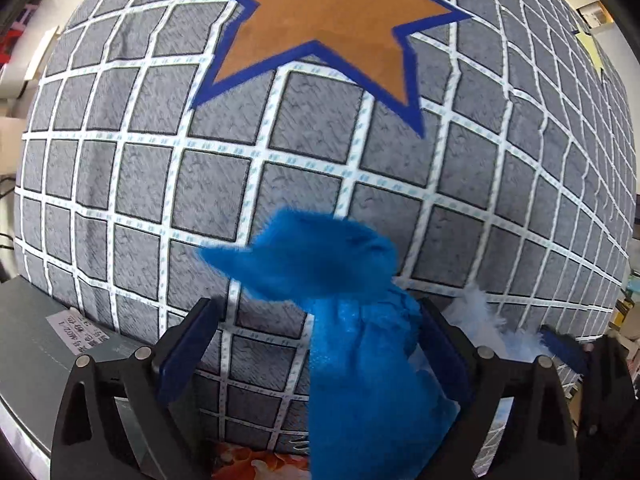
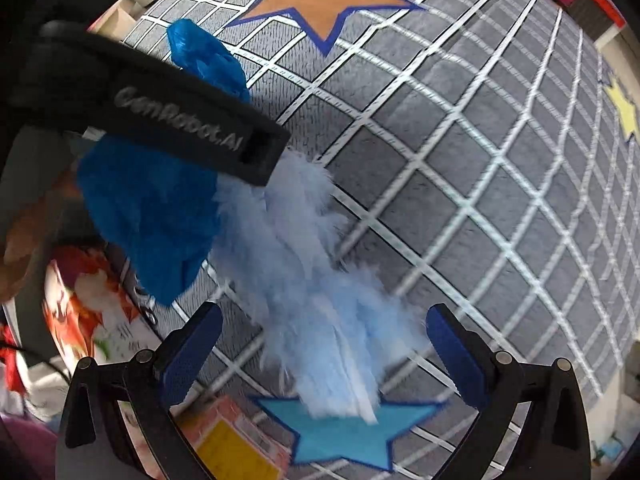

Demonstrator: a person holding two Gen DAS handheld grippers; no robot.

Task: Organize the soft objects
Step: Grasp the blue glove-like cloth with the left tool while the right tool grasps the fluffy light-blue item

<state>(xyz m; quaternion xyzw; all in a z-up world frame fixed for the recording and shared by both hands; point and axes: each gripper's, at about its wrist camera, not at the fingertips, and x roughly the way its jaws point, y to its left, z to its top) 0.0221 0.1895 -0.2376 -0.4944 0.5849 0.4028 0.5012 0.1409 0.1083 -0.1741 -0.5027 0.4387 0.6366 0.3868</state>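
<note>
In the left wrist view a deep blue mesh cloth (image 1: 360, 360) rises between the fingers of my left gripper (image 1: 316, 344). It leans on the right pad (image 1: 444, 344), and a wide gap separates it from the left pad, so the jaws stand open. A pale blue fluffy piece (image 1: 476, 320) lies just to its right. In the right wrist view that fluffy piece (image 2: 304, 280) stretches across the mat between the wide-open fingers of my right gripper (image 2: 324, 354), with neither pad pressing it. The left gripper's black body (image 2: 160, 112) crosses over the blue cloth (image 2: 148, 216).
Everything lies on a grey mat with a white grid (image 1: 304, 152), printed with an orange star (image 1: 328, 24), a yellow star (image 2: 622, 112) and a light blue star (image 2: 348, 432). A floral printed item (image 2: 80, 312) and a grey box (image 1: 36, 344) sit at the mat's near-left edge.
</note>
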